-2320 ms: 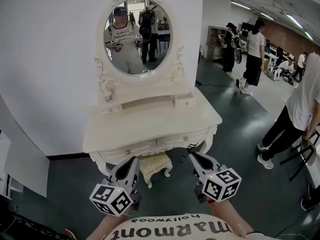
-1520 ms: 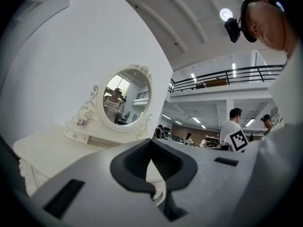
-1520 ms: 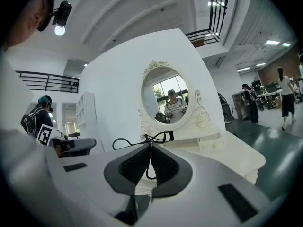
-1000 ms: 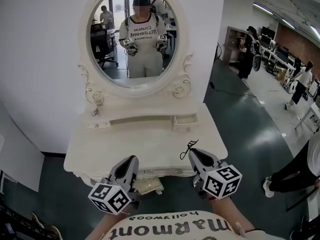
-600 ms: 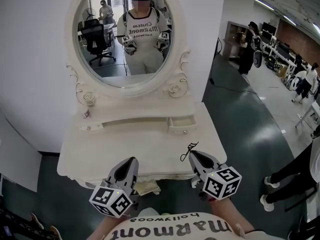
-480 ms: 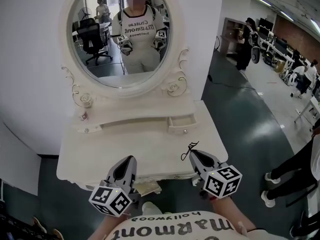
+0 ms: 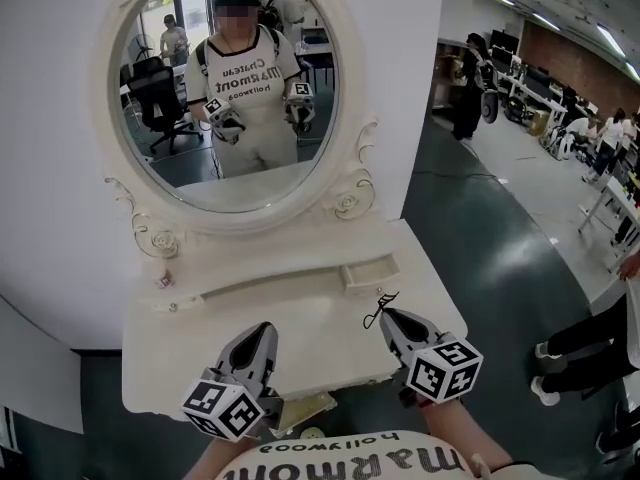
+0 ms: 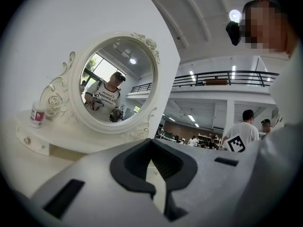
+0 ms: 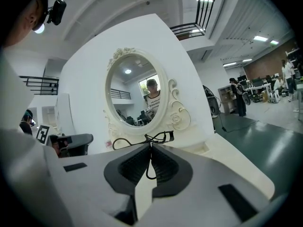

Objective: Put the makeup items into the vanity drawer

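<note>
Approach to the vanity table point(image 7: 310, 320). Over the last two seconds the person has stepped in close: the oval mirror point(image 7: 225, 88) now fills the upper part of the head view, and both grippers, which were short of the table's front edge, now hang over its white top. The carried item is thereby within reach of the vanity drawer point(image 7: 368, 274), a small one in the raised shelf at the right, already pulled open. Judged from this, the placing itself is not yet done.

Right gripper point(image 7: 390, 318): jaws closed onto the handle loop of a black eyelash curler point(image 9: 161, 135), whose curved head juts forward past the tips, clear of the table top and near the drawer.

Left gripper point(image 7: 260, 333): jaws brought together with nothing between them, idle over the front left of the top. A small pink-labelled bottle point(image 7: 165, 280) stands on the shelf at far left, untouched.
</note>
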